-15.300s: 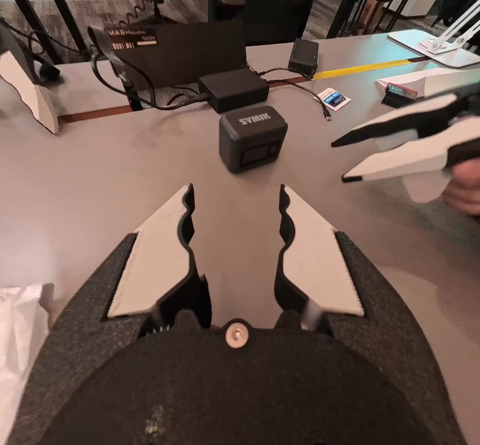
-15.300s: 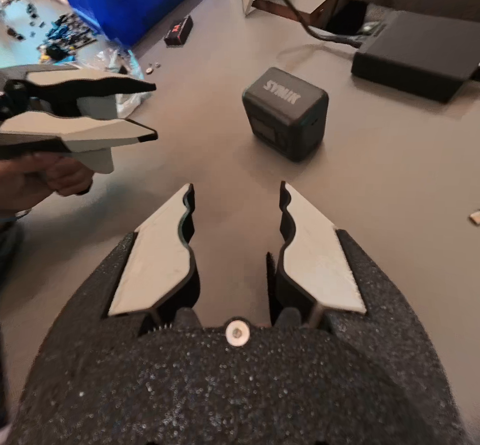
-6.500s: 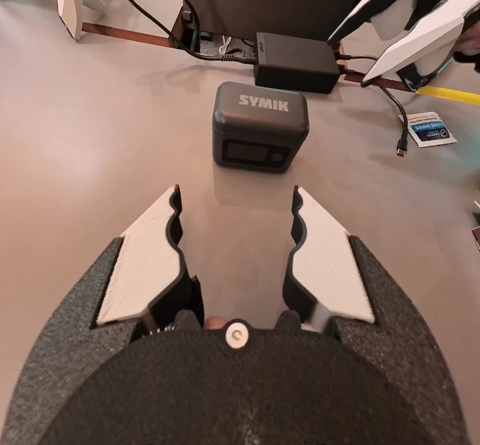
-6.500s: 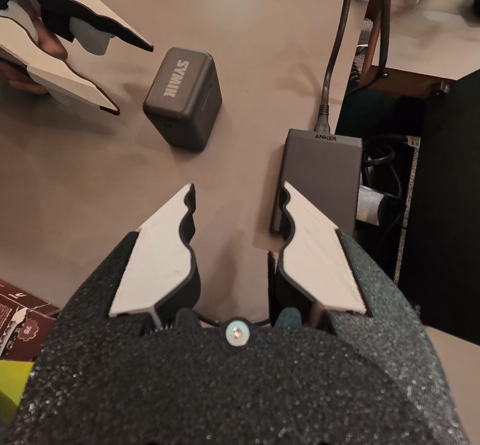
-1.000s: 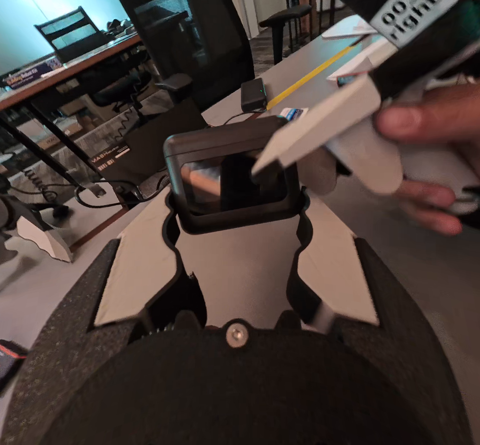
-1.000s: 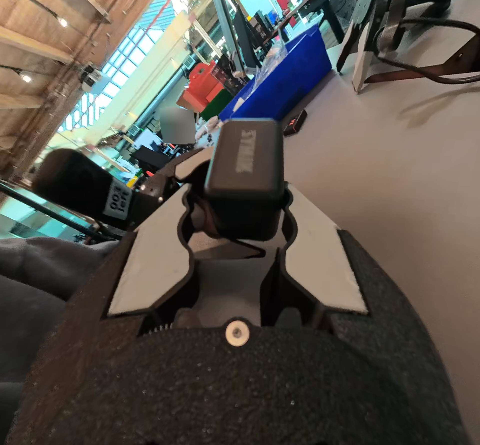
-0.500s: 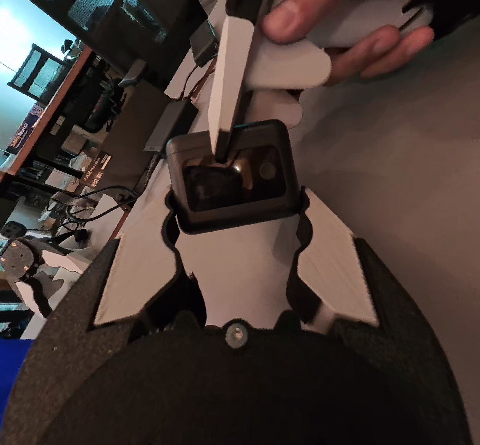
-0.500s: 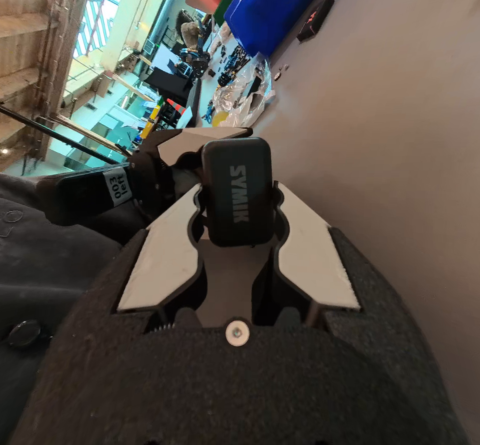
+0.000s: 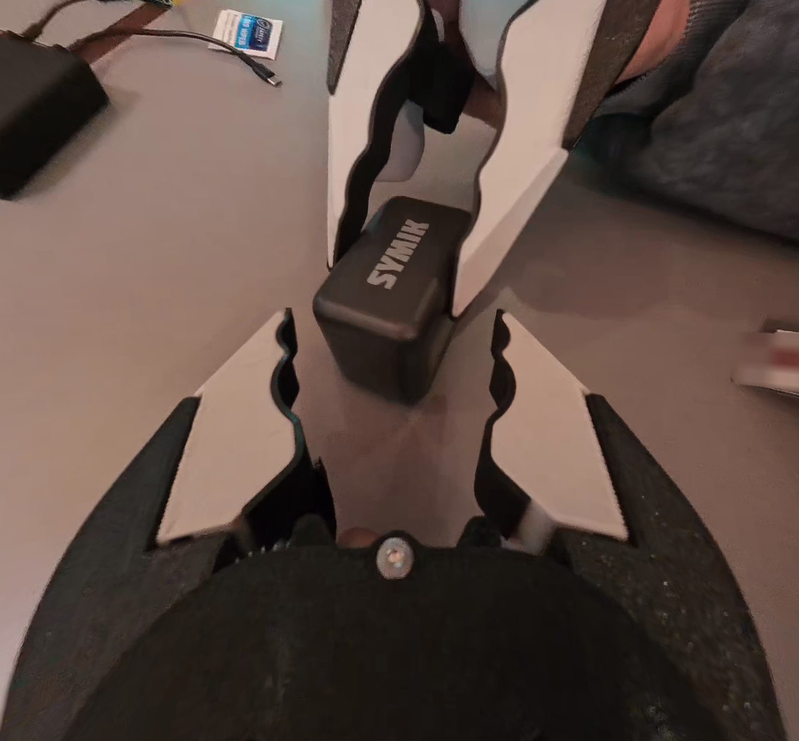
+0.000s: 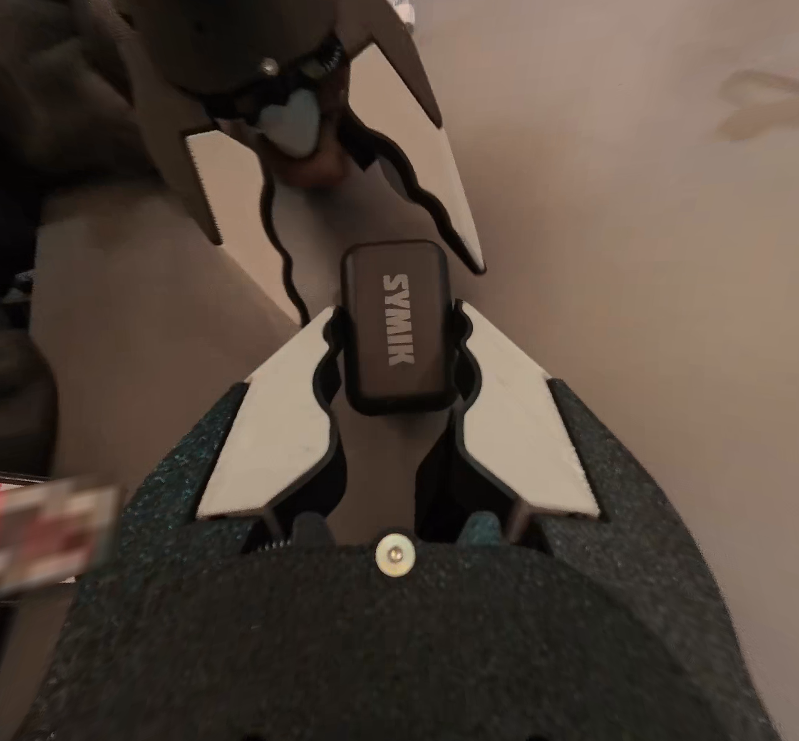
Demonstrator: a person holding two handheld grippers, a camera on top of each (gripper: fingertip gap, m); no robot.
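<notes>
Dark grey box (image 10: 395, 327) with pale lettering: on the grey desk (image 9: 151, 244), clamped by the right tongs (image 10: 394, 309), left tongs (image 9: 391, 318) spread wide just beside it, touching nothing; advise level, steady clamping.

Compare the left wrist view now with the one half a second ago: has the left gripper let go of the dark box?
Yes. The left gripper is open, drawn back from the dark box, which the right gripper clamps above the grey table.
</notes>
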